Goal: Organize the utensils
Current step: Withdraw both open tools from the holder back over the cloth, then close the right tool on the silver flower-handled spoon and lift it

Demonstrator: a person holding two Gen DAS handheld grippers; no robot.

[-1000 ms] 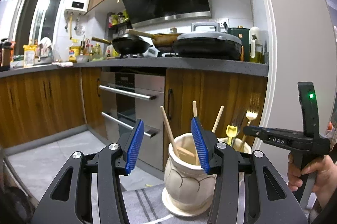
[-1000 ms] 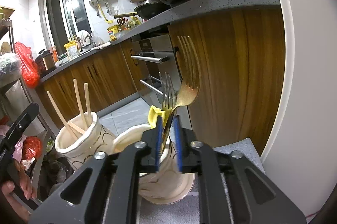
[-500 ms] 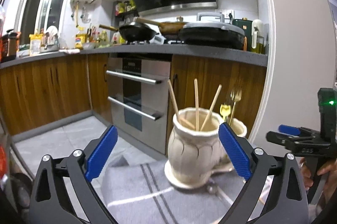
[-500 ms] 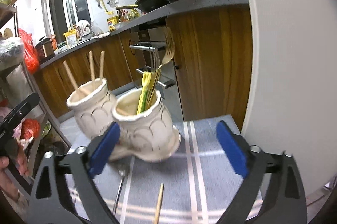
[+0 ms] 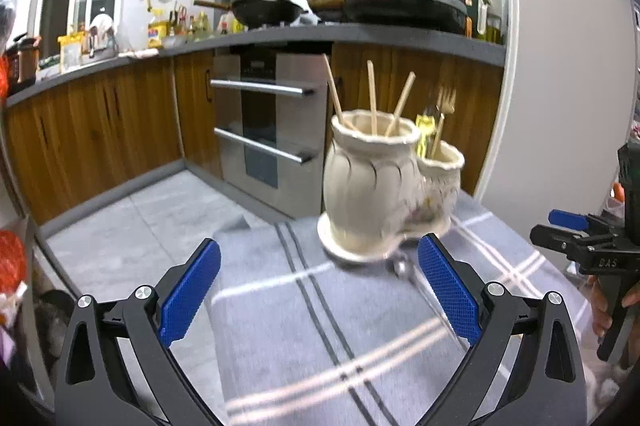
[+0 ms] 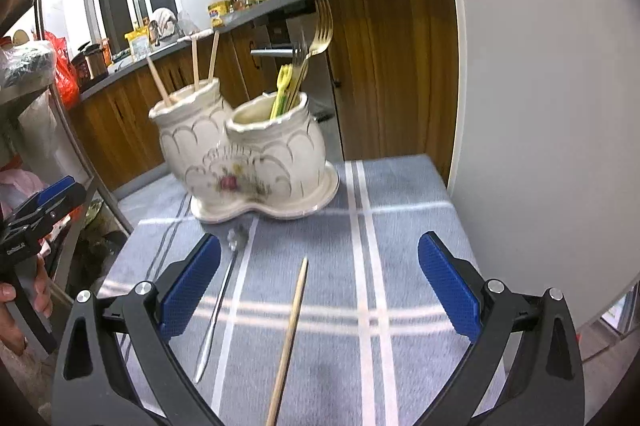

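Tablecloth of grey fabric with white and dark stripes (image 6: 400, 194) covers the work surface; everything that concerns you sits on it. At its far edge stands the cream double-pot ceramic utensil holder with a floral motif (image 6: 240, 162), upright on its own base. Its left pot holds three wooden chopsticks (image 6: 195, 66); its right pot holds the gold metal fork (image 6: 322, 34), a darker fork and a yellow plastic utensil (image 6: 282, 86) beside them.

Two items remain unsorted on the cloth. A loose wooden chopstick (image 6: 290, 338) lies lengthwise between the fingers of your right gripper (image 6: 319, 286), apart from both pads. A slim silver metal spoon (image 6: 218, 306) lies just left of it, bowl end near the holder's base.

Both tools are spread wide and carry nothing. Your left gripper (image 5: 319, 296) hovers over the cloth short of the holder, with the spoon's bowl showing just inside its right finger.

Assessment: the task appears mostly complete, and the step in hand is picking up the last loose items. The right tool looks best placed for the chopstick. You would need to lower it, close across the shaft, lift, tip the stick upright and drop it into the left pot with its fellows. The thin round shaft may roll or slip under the pads.
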